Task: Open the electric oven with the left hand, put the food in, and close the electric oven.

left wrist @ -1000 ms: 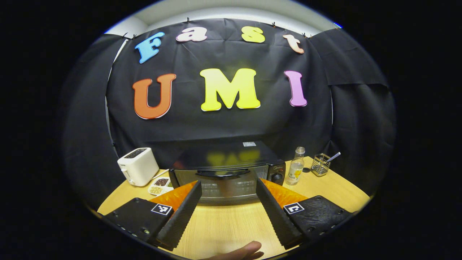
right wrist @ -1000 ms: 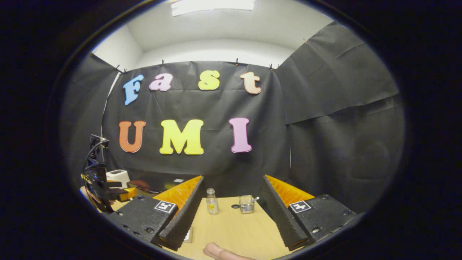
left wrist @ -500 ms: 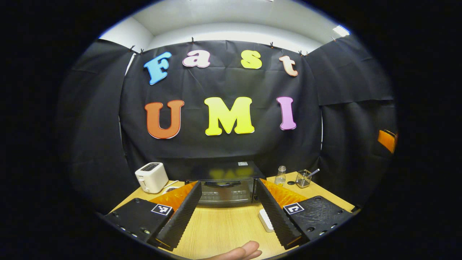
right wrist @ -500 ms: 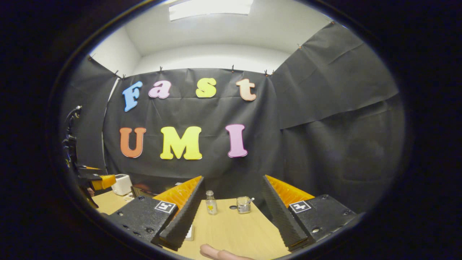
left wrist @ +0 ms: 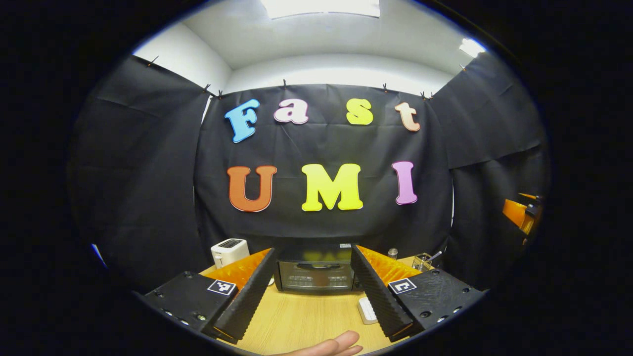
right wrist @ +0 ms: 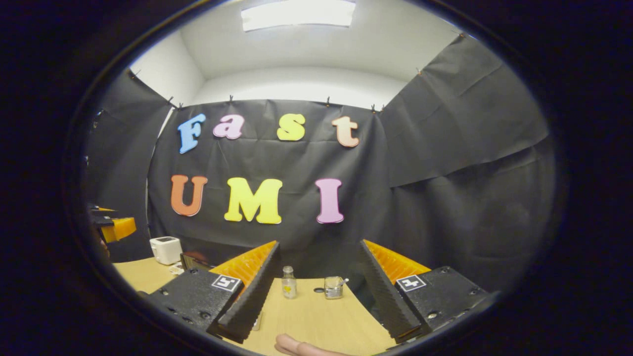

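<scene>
Both tools, left [left wrist: 311,291] and right [right wrist: 319,291], gape empty; the closed oven's [left wrist: 315,269] top sticker is perhaps unreadable.

You are in a makeshift recording booth dressed as a kitchen corner: black cloth [left wrist: 148,173] is clipped up over white walls [right wrist: 168,74] beneath a ceiling light panel [right wrist: 296,12], and a wooden table [left wrist: 306,316] carries an electric oven [left wrist: 314,272], a toaster [left wrist: 229,251], a bottle [right wrist: 289,283] and a wire cup [right wrist: 334,288].
</scene>
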`<state>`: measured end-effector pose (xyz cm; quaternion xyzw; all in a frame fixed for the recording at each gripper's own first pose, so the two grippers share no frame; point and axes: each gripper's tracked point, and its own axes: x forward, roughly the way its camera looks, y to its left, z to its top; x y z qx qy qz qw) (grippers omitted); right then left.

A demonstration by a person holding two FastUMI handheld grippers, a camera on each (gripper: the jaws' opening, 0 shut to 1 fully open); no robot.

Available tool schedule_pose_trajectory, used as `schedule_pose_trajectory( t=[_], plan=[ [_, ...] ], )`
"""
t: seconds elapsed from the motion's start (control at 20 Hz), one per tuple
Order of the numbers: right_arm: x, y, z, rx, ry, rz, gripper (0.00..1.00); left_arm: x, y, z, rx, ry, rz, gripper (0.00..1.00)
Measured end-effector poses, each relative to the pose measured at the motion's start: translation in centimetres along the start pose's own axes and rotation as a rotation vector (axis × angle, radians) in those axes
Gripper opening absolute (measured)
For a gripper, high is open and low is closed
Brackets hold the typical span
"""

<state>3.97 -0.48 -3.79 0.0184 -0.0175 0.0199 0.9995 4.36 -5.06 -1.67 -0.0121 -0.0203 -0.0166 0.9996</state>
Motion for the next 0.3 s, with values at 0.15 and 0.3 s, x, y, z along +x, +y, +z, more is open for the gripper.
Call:
schedule_pose_trajectory(
  t=[0.15, 0.3],
  plan=[
    [1.8, -0.7, -1.5, -0.013, -0.001, -0.010, 0.99, 0.3, -0.6, 0.3, 0.042, -0.020, -0.008, 0.96],
    [3.6, -0.7, -2.7, 0.006, 0.009, 0.006, 0.99, 0.8, -1.8, 0.3, 0.062, -0.025, -0.021, 0.96]
  ],
)
